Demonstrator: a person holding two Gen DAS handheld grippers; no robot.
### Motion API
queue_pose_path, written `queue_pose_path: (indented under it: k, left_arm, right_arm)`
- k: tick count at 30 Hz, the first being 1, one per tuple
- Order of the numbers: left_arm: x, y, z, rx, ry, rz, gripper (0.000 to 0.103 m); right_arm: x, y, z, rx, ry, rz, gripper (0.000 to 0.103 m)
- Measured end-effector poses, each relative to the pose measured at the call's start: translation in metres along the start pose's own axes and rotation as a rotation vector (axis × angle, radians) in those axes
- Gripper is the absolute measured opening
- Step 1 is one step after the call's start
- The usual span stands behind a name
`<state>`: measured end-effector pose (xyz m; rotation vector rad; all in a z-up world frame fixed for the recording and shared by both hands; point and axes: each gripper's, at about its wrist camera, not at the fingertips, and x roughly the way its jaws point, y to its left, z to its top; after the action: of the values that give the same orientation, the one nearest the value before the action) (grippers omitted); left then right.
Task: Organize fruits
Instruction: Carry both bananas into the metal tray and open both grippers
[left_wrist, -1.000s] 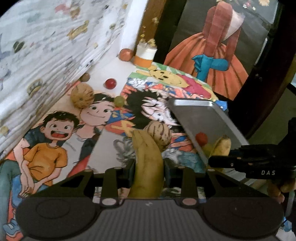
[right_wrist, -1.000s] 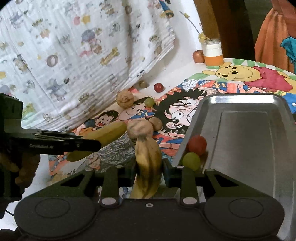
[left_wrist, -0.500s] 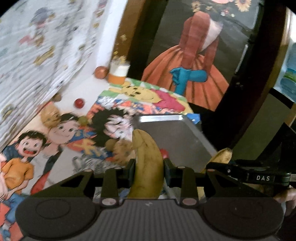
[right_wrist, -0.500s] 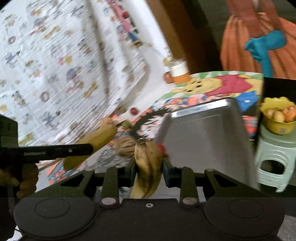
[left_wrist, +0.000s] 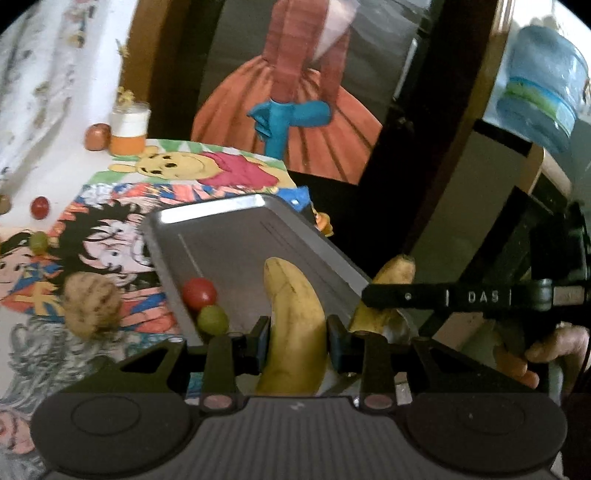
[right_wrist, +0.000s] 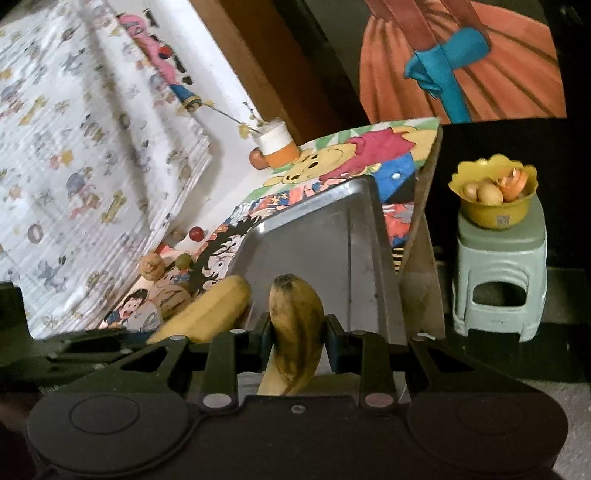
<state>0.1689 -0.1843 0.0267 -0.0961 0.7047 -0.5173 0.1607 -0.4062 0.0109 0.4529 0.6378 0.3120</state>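
My left gripper (left_wrist: 297, 341) is shut on a yellow banana (left_wrist: 293, 314), held over the near end of the metal tray (left_wrist: 236, 236). A red fruit (left_wrist: 199, 292) and a green grape (left_wrist: 212, 319) lie in the tray by its left wall. My right gripper (right_wrist: 295, 341) is shut on a browner, spotted banana (right_wrist: 297, 325) above the tray's (right_wrist: 321, 236) near edge. In the left wrist view that right gripper (left_wrist: 369, 299) reaches in from the right with its banana (left_wrist: 391, 280). In the right wrist view the left gripper's banana (right_wrist: 210, 310) pokes in from the left.
On the cartoon cloth lie a walnut (left_wrist: 90, 306), a green grape (left_wrist: 38, 240) and a red fruit (left_wrist: 39, 207). A white and orange jar (left_wrist: 129, 129) and a brown fruit (left_wrist: 98, 136) stand at the back. A yellow bowl of fruit (right_wrist: 493, 195) sits on a green stool (right_wrist: 500, 269) right of the table.
Both grippers have swung to the right with their bananas, from over the cloth and walnuts to over the tray. The stool with the yellow bowl has come into the right wrist view.
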Motion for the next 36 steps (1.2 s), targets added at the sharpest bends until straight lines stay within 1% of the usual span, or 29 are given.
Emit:
queue_pose_path:
  k: [4, 7, 15, 17, 19, 23, 26, 29, 32, 34, 35, 36]
  left_arm:
    - [0.012, 0.001, -0.003, -0.005, 0.002, -0.001, 0.035]
    - [0.017, -0.001, -0.004, 0.012, 0.001, -0.001, 0.035]
    - [0.029, 0.002, -0.01, 0.04, 0.015, 0.026, 0.035]
    - [0.032, 0.002, -0.012, 0.04, 0.029, 0.025, 0.035]
    - [0.032, 0.003, -0.013, 0.045, 0.025, 0.025, 0.035]
    - [0.032, 0.004, -0.013, 0.043, 0.027, 0.022, 0.036]
    - [0.031, 0.004, -0.014, 0.041, 0.037, 0.002, 0.036]
    - [0.028, 0.002, -0.016, 0.044, 0.035, -0.003, 0.037]
    - [0.02, 0.002, -0.017, 0.037, 0.017, -0.002, 0.037]
    - [0.014, 0.003, -0.017, 0.025, 0.004, 0.0, 0.041]
    - [0.009, 0.003, -0.016, 0.019, -0.005, 0.002, 0.042]
    - [0.005, 0.003, -0.016, 0.016, -0.014, 0.002, 0.048]
  right_arm:
    - [0.01, 0.001, 0.003, 0.002, 0.003, -0.011, 0.032]
    - [0.02, 0.003, 0.006, -0.001, 0.005, -0.025, 0.032]
    - [0.043, 0.011, 0.005, -0.033, 0.006, -0.072, 0.032]
    - [0.045, 0.013, 0.004, -0.045, 0.005, -0.089, 0.033]
    - [0.047, 0.014, 0.004, -0.05, 0.007, -0.099, 0.035]
    - [0.047, 0.016, 0.003, -0.064, -0.001, -0.113, 0.037]
    - [0.045, 0.019, 0.003, -0.077, -0.007, -0.127, 0.039]
    - [0.039, 0.022, 0.003, -0.084, -0.018, -0.135, 0.044]
    - [0.032, 0.027, 0.003, -0.099, -0.036, -0.145, 0.051]
    - [0.027, 0.032, 0.003, -0.111, -0.049, -0.153, 0.06]
    - [0.024, 0.034, 0.003, -0.116, -0.055, -0.155, 0.062]
    - [0.022, 0.037, 0.003, -0.121, -0.061, -0.157, 0.065]
